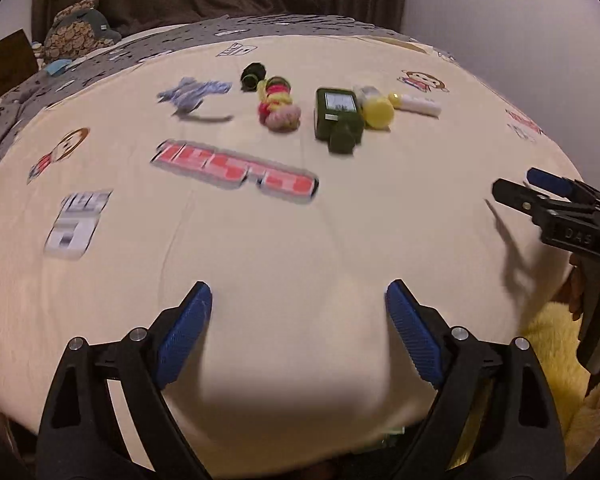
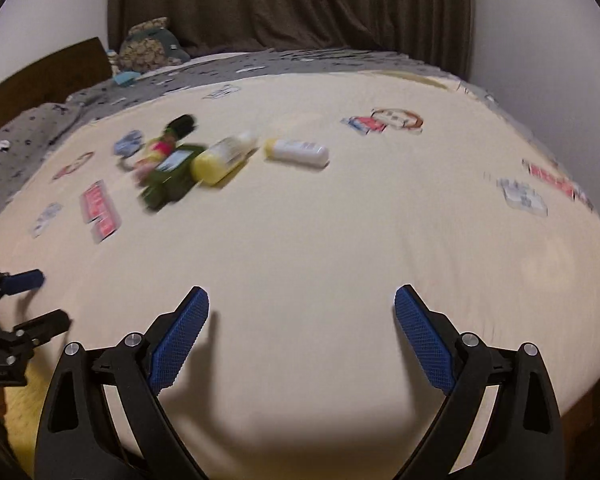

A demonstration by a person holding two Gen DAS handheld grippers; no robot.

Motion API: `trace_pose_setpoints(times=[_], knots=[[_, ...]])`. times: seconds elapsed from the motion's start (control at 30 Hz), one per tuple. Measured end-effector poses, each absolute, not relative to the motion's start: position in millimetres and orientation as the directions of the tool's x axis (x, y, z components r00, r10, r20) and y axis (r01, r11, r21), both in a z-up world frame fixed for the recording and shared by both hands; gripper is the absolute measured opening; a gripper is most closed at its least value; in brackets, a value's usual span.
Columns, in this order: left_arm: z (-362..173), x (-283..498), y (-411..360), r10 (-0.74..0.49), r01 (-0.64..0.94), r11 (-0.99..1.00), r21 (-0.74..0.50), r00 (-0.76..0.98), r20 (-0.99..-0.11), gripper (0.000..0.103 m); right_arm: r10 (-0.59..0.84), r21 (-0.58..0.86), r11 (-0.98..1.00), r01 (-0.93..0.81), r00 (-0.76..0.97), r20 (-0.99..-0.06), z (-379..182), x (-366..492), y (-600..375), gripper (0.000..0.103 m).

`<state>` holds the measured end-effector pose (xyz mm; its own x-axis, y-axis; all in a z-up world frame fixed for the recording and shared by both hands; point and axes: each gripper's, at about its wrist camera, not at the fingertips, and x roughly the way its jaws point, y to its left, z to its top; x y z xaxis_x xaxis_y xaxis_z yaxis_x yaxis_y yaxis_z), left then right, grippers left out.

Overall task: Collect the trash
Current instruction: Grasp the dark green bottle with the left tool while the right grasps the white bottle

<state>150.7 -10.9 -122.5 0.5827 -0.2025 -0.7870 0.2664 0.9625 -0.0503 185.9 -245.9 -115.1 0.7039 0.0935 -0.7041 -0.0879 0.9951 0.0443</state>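
Hovering over bed (image 1: pixel 300 240) | left tongs (image 1: pixel 299 296) empty, agape | right tongs (image 2: pixel 301 300) likewise

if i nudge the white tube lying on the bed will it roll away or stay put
The white tube looks rounded and lies on its side, so a sideways nudge would probably roll it. The soft cream bedspread should damp that quickly. It lies apart from the yellow-capped bottle, so it can likely be picked alone; its smooth plastic may slip.
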Motion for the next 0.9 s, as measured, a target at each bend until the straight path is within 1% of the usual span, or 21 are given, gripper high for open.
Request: trace_pose_setpoints(times=[0.17, 0.3, 0.37, 0.53, 0.63, 0.7, 0.73, 0.8, 0.87, 0.9], knots=[[-118.5, 193.9, -23.4, -0.231, 0.263, 0.960, -0.091, 0.571, -0.788, 0.083, 0.060, 0.018, 0.998, -0.067, 0.687, -0.724, -121.9, 240.9, -246.1, 0.094], [-117.7, 222.4, -35.0, -0.242, 0.261, 0.959, -0.107, 0.563, -0.791, 0.069, 0.085, 0.051, 0.996, -0.071, 0.661, -0.746, -121.5, 273.5, -247.3, 0.092], [-117.6, 232.7, -40.2, -0.243, 0.259, 0.959, -0.111, 0.560, -0.792, 0.067, 0.085, 0.041, 0.996, -0.083, 0.655, -0.751, -121.4, 281.6, -244.3, 0.090], [-116.2, 248.7, -57.6, -0.259, 0.286, 0.952, -0.111, 0.552, -0.793, 0.066, 0.083, 0.012, 0.993, -0.115, 0.643, -0.762, -122.1, 303.8, -235.7, 0.087], [-117.6, 258.1, -66.1, -0.248, 0.295, 0.951, -0.090, 0.555, -0.794, 0.064, 0.098, 0.015, 0.991, -0.136, 0.632, -0.768, -122.3, 319.6, -232.9, 0.081], [-119.0, 268.4, -69.0, -0.244, 0.290, 0.953, -0.089, 0.557, -0.794, 0.058, 0.109, 0.011, 0.987, -0.160, 0.620, -0.777, -123.4, 327.6, -229.1, 0.077], [-119.1, 271.8, -69.1, -0.244, 0.286, 0.954, -0.093, 0.557, -0.794, 0.057, 0.111, 0.004, 0.985, -0.172, 0.617, -0.779, -123.4, 330.7, -226.3, 0.075], [-119.8, 281.4, -70.9, -0.246, 0.279, 0.955, -0.103, 0.551, -0.797, 0.055, 0.117, -0.005, 0.981, -0.195, 0.610, -0.783, -123.2, 335.5, -221.6, 0.069], [-120.0, 290.5, -74.2, -0.249, 0.278, 0.955, -0.107, 0.546, -0.800, 0.054, 0.126, -0.009, 0.976, -0.216, 0.605, -0.786, -123.4, 335.5, -218.0, 0.057], [-120.0, 292.8, -75.6, -0.250, 0.280, 0.954, -0.107, 0.544, -0.801, 0.054, 0.123, -0.014, 0.976, -0.218, 0.605, -0.787, -123.6, 335.6, -217.4, 0.056]])
